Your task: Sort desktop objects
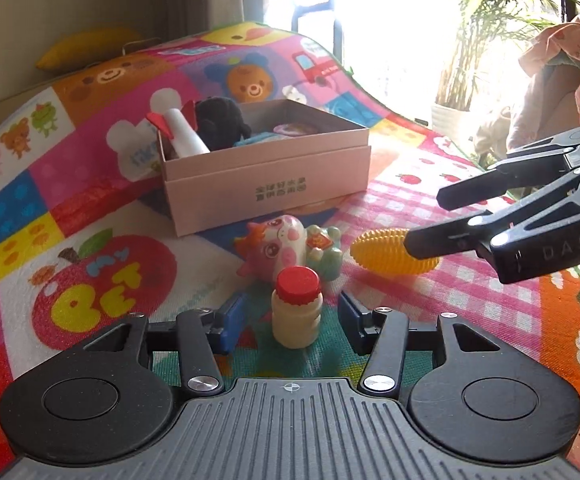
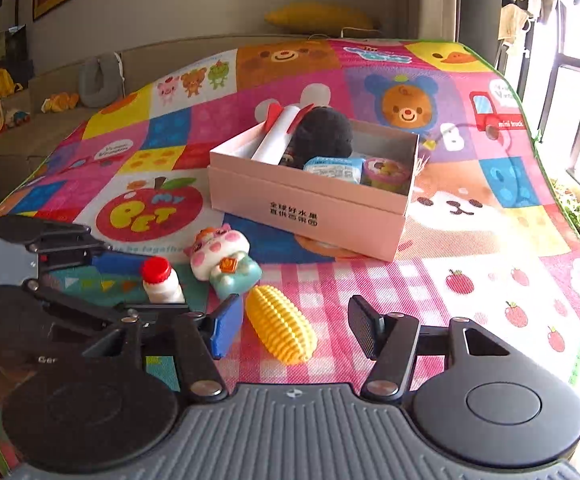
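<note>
Three loose toys: one bottle [image 1: 297,307] between the spread left tongs [image 1: 290,322], untouched; one corn [image 2: 281,324] between the spread right tongs [image 2: 290,326]; one cat figure [image 2: 226,258] just beyond. One pink box [image 2: 309,208] farther off holds four things, a black plush [image 2: 321,130] among them.

The small bottle [image 1: 297,307] stands between the left gripper [image 1: 290,320] pads with a gap on each side. The toy corn [image 2: 281,324] lies between the right gripper [image 2: 290,326] fingers, nearer the left one. The squishy toy [image 2: 226,262] crowds the space just behind both, before the pink box [image 2: 309,204]
</note>
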The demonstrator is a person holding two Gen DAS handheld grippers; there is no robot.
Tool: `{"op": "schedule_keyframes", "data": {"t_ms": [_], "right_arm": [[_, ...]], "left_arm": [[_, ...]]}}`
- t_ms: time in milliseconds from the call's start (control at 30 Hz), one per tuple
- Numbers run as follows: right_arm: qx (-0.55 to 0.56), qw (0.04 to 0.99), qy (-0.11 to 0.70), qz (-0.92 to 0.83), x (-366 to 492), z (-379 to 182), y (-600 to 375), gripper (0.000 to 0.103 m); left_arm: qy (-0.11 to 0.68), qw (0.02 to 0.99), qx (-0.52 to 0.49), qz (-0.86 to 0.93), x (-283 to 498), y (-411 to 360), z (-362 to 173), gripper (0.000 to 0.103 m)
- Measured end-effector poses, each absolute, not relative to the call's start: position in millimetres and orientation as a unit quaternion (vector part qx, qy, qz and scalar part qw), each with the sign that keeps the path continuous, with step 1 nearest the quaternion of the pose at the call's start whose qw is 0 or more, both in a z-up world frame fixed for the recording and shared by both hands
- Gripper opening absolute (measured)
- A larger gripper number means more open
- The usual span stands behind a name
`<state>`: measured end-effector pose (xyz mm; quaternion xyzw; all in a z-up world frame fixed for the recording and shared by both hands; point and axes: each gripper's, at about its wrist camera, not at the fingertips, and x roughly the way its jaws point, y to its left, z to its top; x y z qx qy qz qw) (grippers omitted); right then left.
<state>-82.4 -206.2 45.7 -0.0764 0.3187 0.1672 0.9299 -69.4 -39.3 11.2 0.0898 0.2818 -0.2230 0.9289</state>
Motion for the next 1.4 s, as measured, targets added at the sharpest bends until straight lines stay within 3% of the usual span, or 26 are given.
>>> {"op": "schedule_keyframes", "data": {"t_ms": [67, 167, 267, 333, 433, 467, 867, 1000, 1200, 1267, 1333, 1367, 1400], "right_arm": [[-0.083, 0.929, 0.317, 0.171, -83.0, 41.3, -206.3, 0.059], [-0.086, 0.927, 0.317, 0.180, -79.5, 36.7, -204.4, 0.059], [-0.094, 0.922, 0.325, 0.187, -71.3, 29.8, -197.7, 0.057], [-0.099, 0.920, 0.330, 0.187, -66.4, 25.0, -194.1, 0.053], [-0.105, 0.912, 0.351, 0.183, -61.8, 20.4, -190.7, 0.033], [-0.104, 0.911, 0.357, 0.179, -62.9, 21.1, -190.9, 0.031], [-0.032, 0.934, 0.299, 0.192, -122.4, 126.0, -228.1, 0.031], [-0.005, 0.948, 0.260, 0.182, -111.6, 163.2, -240.7, 0.031], [0.048, 0.958, 0.238, 0.155, -37.9, 191.9, -247.8, 0.031], [0.070, 0.952, 0.247, 0.167, -2.2, 194.0, -240.1, 0.031], [0.086, 0.947, 0.257, 0.171, 31.7, 188.5, -228.1, 0.035], [0.094, 0.946, 0.262, 0.164, 46.6, 183.5, -223.2, 0.047], [0.103, 0.948, 0.264, 0.149, 57.0, 177.7, -220.7, 0.050]], "left_arm": [[0.284, 0.928, 0.096, -0.222, -67.6, -43.2, 10.0, 0.053], [0.292, 0.925, 0.101, -0.223, -64.7, -45.2, 9.4, 0.037], [0.295, 0.923, 0.103, -0.223, -65.9, -44.8, 12.0, 0.029], [0.294, 0.923, 0.107, -0.224, -68.1, -45.1, 14.5, 0.029], [0.290, 0.922, 0.115, -0.229, -74.2, -46.4, 18.5, 0.029], [0.288, 0.922, 0.117, -0.230, -76.8, -46.5, 20.2, 0.029], [0.177, 0.943, 0.157, -0.235, -99.5, -51.3, 105.4, 0.029], [0.143, 0.950, 0.162, -0.225, -73.8, -57.1, 128.8, 0.029], [0.159, 0.960, 0.119, -0.198, 8.3, -59.6, 122.9, 0.029], [0.175, 0.961, 0.091, -0.194, 37.1, -55.8, 113.8, 0.031], [0.210, 0.957, 0.054, -0.195, 58.9, -45.9, 102.7, 0.047], [0.221, 0.956, 0.036, -0.188, 62.7, -37.2, 96.2, 0.060], [0.224, 0.957, 0.029, -0.181, 60.7, -29.3, 90.7, 0.070]]}}
